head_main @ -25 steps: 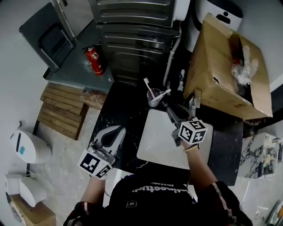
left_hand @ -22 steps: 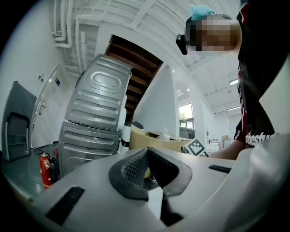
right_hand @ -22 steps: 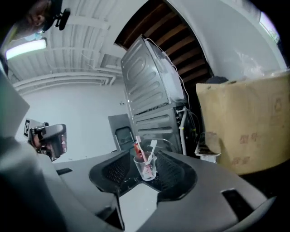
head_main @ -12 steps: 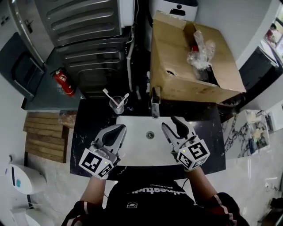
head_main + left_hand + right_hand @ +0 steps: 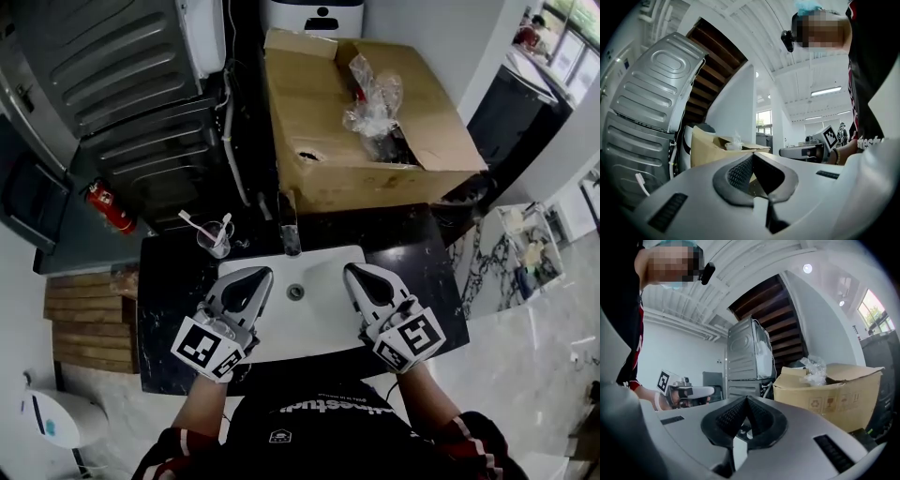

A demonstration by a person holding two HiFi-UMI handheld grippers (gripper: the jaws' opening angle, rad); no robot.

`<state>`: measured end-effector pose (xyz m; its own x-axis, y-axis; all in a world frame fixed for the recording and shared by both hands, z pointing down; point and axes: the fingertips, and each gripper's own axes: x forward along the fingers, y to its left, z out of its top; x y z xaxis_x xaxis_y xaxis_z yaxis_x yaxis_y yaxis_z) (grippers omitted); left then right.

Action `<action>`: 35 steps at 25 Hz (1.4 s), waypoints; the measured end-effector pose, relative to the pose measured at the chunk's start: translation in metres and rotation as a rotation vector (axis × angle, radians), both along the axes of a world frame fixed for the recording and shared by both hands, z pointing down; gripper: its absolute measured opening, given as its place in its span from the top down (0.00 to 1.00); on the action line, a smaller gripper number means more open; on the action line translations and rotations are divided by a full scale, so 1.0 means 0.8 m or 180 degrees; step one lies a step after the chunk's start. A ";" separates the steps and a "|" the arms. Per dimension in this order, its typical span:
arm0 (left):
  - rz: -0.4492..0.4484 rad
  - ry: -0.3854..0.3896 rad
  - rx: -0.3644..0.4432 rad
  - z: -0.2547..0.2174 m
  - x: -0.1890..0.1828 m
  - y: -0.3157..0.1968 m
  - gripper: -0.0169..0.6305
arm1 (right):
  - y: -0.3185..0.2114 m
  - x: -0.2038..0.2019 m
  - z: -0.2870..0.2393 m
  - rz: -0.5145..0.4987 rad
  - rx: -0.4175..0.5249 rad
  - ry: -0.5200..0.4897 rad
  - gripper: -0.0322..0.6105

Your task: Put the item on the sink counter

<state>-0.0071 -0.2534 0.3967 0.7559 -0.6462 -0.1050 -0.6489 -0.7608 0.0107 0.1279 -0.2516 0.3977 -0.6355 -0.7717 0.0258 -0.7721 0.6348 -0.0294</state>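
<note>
A clear cup with toothbrushes [image 5: 214,239] stands on the black sink counter [image 5: 169,281], left of the faucet [image 5: 288,225]. The white basin [image 5: 298,319] lies between my two grippers. My left gripper [image 5: 251,275] hovers over the basin's left edge with its jaws shut and nothing in them; the left gripper view shows the closed tips [image 5: 752,157] and a toothbrush [image 5: 641,183] low at the left. My right gripper [image 5: 357,272] hangs over the basin's right side, also shut and empty, its tips [image 5: 746,399] pressed together.
A large open cardboard box [image 5: 356,122] with crumpled plastic [image 5: 375,98] sits behind the faucet. A grey ribbed metal appliance [image 5: 103,66] stands at the back left, with a red fire extinguisher [image 5: 105,208] and a wooden pallet [image 5: 80,309] on the floor to the left.
The right gripper has pulled back from beside the cup to the basin's right side, and its jaws have come together. The left gripper has barely moved. The head view has swung right.
</note>
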 end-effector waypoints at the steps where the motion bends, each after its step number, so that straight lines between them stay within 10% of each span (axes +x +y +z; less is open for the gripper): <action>1: 0.0002 0.0002 0.0003 -0.001 0.002 0.000 0.95 | 0.003 -0.001 0.000 -0.0030 0.0007 0.0008 0.89; 35: -0.0095 0.0014 -0.0052 0.000 -0.022 0.004 0.95 | 0.007 -0.033 0.008 -0.0217 -0.0022 0.0223 0.89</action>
